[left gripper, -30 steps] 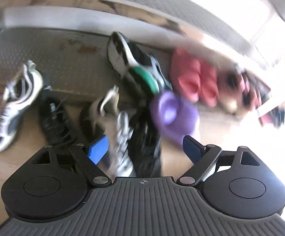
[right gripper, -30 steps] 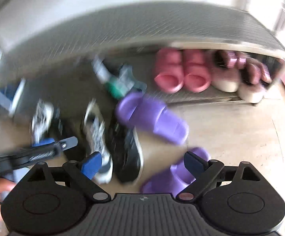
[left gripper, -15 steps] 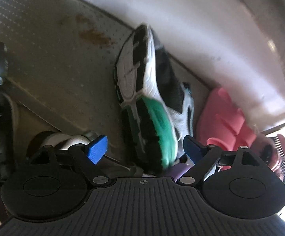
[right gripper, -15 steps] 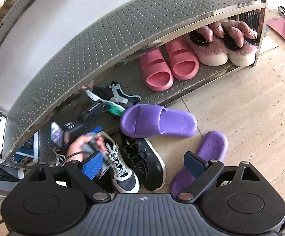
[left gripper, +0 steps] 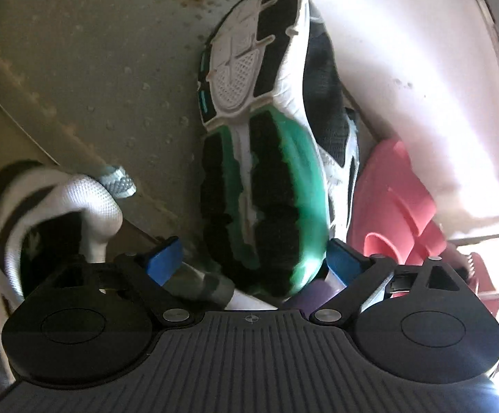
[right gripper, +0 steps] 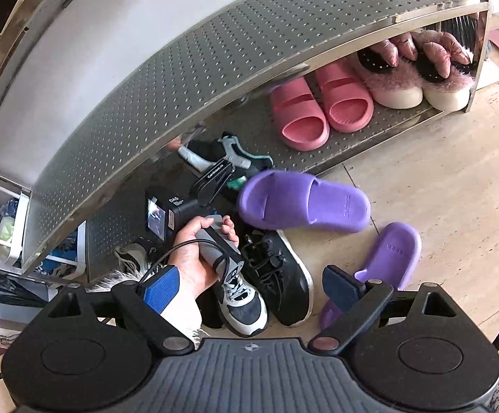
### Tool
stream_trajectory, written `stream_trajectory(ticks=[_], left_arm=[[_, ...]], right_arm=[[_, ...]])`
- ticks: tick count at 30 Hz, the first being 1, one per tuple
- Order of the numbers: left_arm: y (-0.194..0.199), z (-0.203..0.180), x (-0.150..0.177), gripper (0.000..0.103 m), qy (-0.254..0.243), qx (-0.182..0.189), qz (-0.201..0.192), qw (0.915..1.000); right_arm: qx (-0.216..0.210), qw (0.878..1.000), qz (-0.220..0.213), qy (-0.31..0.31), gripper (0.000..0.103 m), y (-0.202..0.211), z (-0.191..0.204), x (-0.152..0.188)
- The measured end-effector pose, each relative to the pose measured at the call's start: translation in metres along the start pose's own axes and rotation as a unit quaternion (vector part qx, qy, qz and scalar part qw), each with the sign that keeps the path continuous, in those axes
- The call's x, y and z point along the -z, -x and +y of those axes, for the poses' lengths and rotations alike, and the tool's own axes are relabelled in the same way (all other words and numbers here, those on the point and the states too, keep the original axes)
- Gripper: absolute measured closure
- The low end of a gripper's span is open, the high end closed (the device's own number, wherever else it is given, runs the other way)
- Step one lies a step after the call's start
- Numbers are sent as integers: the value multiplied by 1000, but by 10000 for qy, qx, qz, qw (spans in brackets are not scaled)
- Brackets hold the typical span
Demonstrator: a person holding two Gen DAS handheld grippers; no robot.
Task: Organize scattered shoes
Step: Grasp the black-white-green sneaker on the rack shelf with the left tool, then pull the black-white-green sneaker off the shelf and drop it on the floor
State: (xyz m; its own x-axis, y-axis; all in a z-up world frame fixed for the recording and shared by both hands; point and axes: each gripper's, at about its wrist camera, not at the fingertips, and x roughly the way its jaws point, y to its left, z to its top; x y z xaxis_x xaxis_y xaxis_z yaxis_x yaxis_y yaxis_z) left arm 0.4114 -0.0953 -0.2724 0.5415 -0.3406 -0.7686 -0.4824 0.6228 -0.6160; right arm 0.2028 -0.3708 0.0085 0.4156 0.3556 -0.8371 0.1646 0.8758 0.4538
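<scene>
A running shoe with a green, white and black sole (left gripper: 266, 158) lies on its side on the bottom shelf of the metal shoe rack (left gripper: 87, 69). My left gripper (left gripper: 252, 261) is open, its blue fingertips on either side of the shoe's heel, not closed on it. In the right wrist view the same shoe (right gripper: 228, 158) and the left gripper (right gripper: 215, 182) show under the shelf. My right gripper (right gripper: 249, 285) is open and empty, held above the floor shoes. Two purple slides (right gripper: 304, 203) (right gripper: 387, 258) lie on the floor.
Pink slides (right gripper: 318, 106) and furry pink slippers (right gripper: 418, 69) stand on the bottom shelf at right. A black sneaker (right gripper: 280, 275) and a grey-white sneaker (right gripper: 242, 303) lie on the floor in front. The perforated upper shelf (right gripper: 249, 51) overhangs. Another white-black sneaker (left gripper: 42, 213) is at left.
My left gripper has pushed in under the shelf, up to the green-soled shoe's heel. My right gripper has drawn back and up, and now holds steady.
</scene>
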Motion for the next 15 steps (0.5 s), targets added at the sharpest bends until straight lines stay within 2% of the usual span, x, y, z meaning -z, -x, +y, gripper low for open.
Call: stream_trajectory(ticks=[5, 7, 10, 15], left_arm=[[-1, -6, -1, 5, -244, -19, -104, 9996], [2, -8, 0, 18, -351, -44, -168, 9992], [7, -11, 1, 20, -511, -80, -264, 9983], [38, -8, -2, 21, -760, -94, -555, 9955]], right_arm=[[20, 10000, 75, -22, 12, -4, 0, 0], [26, 9999, 103, -8, 12, -6, 1, 0], [28, 9999, 85, 55, 12, -6, 4, 1], [107, 9997, 70, 223, 12, -7, 8, 3]])
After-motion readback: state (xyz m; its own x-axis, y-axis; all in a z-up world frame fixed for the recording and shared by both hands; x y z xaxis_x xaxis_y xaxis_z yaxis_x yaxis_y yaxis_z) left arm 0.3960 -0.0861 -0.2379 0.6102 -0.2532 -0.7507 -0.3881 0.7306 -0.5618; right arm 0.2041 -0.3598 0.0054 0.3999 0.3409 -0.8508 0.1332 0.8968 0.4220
